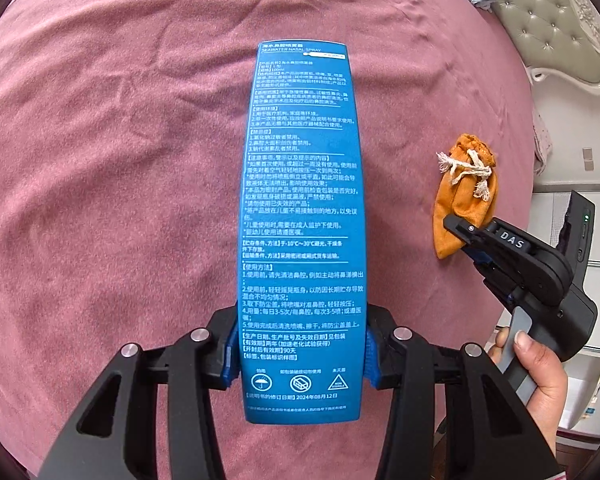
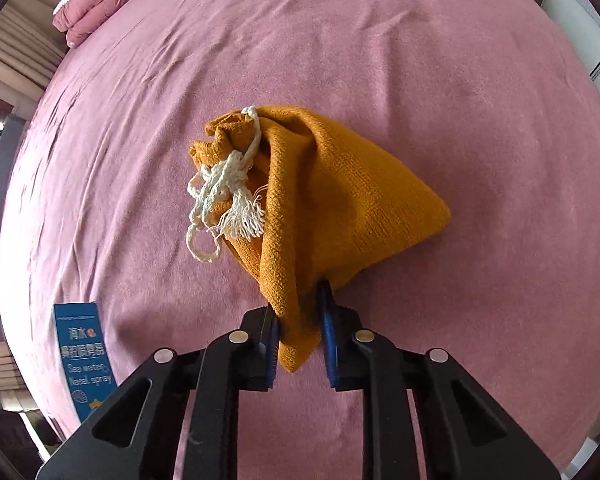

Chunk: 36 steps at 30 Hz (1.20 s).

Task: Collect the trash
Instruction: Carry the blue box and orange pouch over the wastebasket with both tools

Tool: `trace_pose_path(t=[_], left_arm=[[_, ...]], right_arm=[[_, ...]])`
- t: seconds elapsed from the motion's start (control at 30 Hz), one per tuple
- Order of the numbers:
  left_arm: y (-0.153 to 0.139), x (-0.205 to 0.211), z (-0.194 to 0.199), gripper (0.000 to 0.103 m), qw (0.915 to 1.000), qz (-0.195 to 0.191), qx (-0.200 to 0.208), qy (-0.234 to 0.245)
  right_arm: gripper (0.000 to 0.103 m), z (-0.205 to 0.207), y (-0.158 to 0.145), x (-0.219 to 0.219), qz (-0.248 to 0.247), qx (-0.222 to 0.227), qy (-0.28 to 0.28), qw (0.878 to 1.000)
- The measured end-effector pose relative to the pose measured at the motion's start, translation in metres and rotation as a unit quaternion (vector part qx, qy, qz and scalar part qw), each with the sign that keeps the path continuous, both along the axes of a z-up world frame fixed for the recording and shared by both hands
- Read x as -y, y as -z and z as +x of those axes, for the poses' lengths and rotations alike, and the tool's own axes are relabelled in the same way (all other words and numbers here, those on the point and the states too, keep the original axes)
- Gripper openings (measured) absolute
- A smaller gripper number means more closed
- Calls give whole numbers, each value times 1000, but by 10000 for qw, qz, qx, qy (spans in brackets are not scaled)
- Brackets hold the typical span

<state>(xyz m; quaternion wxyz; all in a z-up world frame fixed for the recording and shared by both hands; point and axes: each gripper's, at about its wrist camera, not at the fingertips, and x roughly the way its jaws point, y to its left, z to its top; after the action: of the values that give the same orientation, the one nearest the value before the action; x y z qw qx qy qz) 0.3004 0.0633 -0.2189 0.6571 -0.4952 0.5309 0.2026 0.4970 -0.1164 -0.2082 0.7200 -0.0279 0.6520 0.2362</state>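
Gripping the near end of a tall blue nasal spray box [image 1: 302,216], the left gripper [image 1: 300,354] has its blue pads pressed against both long sides of the carton, which stretches away from the camera over a pink bedspread [image 1: 100,140]. The box's printed white text faces the lens, with three round and triangular symbols at its near end and "SEAWATER NASAL SPRAY" at the far end.

To the right, in the same view, the right gripper [image 1: 466,240] reaches in from the near right, held by a hand [image 1: 540,372] whose finger rests on a grey trigger. Its tips are closed onto the near corner of an orange drawstring pouch [image 1: 466,196].

From the right wrist view, that right gripper [image 2: 300,344] pinches a folded near corner of the orange drawstring pouch [image 2: 324,204] between narrow-set blue pads; the cloth bunches between them and hangs a little below. The rest of the pouch spreads out beyond the tips over the pink bedspread [image 2: 420,60]; whether it rests on the cloth I cannot tell. Its gathered neck points far-left, tied with a frayed white cord [image 2: 224,200]. The blue nasal spray box [image 2: 86,360] shows at the near left edge.

Farther off, a folded pink quilt [image 2: 100,4] lies at the far left, and a tufted grey headboard [image 1: 548,20] stands at the far right in the left wrist view.
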Motion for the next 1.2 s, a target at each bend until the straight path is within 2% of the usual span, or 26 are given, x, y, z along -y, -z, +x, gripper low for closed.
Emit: trace_pose_path(t=[0.2, 0.37, 0.7, 0.87, 1.0, 1.2], left_arm=[[-2, 31, -18, 46, 9995, -59, -36, 302], [-13, 75, -38, 46, 9973, -140, -12, 722], [-22, 173, -88, 46, 9886, -355, -150, 1456], [-40, 221, -98, 46, 9777, -141, -113, 2093], [-54, 263, -100, 46, 9633, 77, -50, 2681], [-71, 334, -95, 46, 9419, 138, 29, 3356]], right_arm=[[17, -42, -7, 68, 708, -615, 303, 9951], [17, -96, -16, 132, 971, -1001, 583, 9885], [16, -174, -54, 228, 1077, -959, 892, 9855], [17, -204, -71, 274, 1178, -854, 1141, 9828], [17, -226, -80, 327, 1196, -731, 1383, 9804], [17, -252, -90, 393, 1207, -604, 1814, 9741]])
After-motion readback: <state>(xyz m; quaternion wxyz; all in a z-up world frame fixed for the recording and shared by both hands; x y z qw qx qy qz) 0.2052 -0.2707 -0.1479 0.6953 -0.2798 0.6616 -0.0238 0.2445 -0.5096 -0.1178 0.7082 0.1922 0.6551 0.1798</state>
